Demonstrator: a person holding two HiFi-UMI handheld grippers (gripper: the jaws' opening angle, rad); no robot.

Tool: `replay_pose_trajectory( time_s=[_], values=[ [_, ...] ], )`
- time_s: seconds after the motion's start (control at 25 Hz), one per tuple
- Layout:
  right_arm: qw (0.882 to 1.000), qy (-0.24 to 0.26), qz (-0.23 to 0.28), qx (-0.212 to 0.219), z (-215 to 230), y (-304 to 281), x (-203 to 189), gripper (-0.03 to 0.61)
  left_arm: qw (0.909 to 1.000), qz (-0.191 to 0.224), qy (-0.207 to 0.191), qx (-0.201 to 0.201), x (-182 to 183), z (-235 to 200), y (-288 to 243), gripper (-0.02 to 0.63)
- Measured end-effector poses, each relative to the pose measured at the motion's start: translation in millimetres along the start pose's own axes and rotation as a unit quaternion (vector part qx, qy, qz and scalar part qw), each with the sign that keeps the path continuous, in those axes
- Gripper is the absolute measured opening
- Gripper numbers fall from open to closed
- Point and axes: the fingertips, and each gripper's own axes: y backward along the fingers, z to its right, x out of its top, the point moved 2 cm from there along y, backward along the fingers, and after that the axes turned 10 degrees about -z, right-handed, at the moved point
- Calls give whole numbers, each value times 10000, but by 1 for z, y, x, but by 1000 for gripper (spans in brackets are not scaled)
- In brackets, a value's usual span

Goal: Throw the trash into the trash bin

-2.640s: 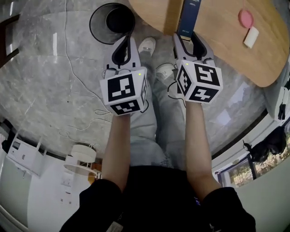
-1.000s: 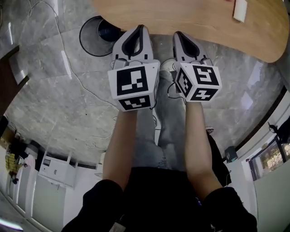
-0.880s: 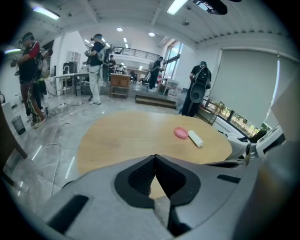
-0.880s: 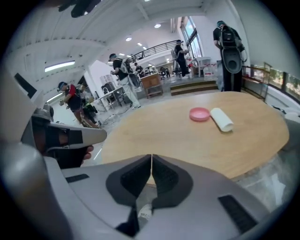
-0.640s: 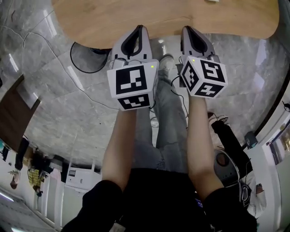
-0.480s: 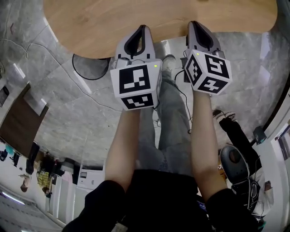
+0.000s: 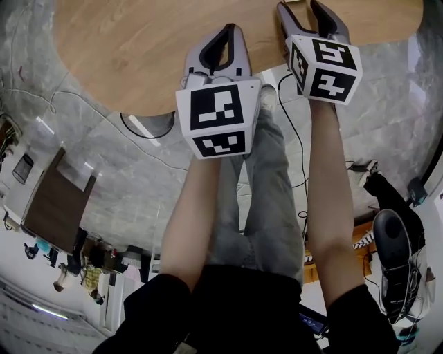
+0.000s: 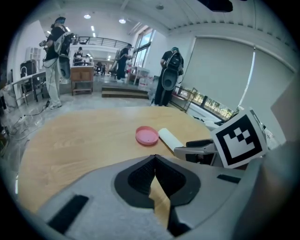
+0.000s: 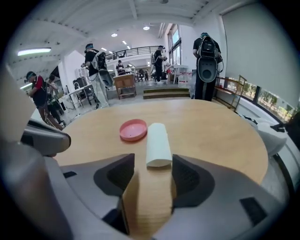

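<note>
A white paper roll [image 9: 158, 144] lies on the round wooden table [image 7: 124, 55], touching a pink lid [image 9: 133, 129] on its left. My right gripper [image 9: 152, 171] hangs over the table with its jaws opening. Nothing is between them, and the roll's near end lies just beyond the fingertips. My left gripper [image 8: 154, 157] is shut and holds nothing; the pink lid [image 8: 147, 135] and the roll [image 8: 169, 139] lie beyond it to the right. In the head view both grippers, left [image 7: 230, 29] and right [image 7: 306, 5], reach over the table. The black trash bin [image 7: 149, 128] shows partly under the table's edge.
Several people stand in the room beyond the table's far side, near a short flight of steps [image 8: 124, 92]. White cables [image 7: 83, 97] run over the grey stone floor. A dark wooden piece [image 7: 59, 207] stands to the left. A dark bag [image 7: 391, 242] lies at the right.
Both grippers have come away from the bin and forward over the table. The dark blue box once held in the right gripper is gone. The right jaws have spread.
</note>
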Motion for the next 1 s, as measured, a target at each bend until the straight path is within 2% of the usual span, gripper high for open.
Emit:
replay_pose_trajectory(
  time_s=[0.2,0.48,0.6,0.84,1.0],
  values=[
    [9999,69,4,-85,2,-14,10,218,9999,-45,-93,-47,3,-7,-3,2],
    [9997,-16,-113,-207,7,-26,10,218,10000,-51,-6,10,-1,-23,6,2],
    [9996,-88,-174,-210,6,-26,10,168,9999,-25,74,76,-7,-32,11,2],
    [9992,-376,-65,-126,-4,-5,7,147,9993,51,289,238,-25,-44,29,2],
    [9994,-344,67,7,-24,20,-4,147,9982,136,460,355,-41,-51,47,2]
  ],
)
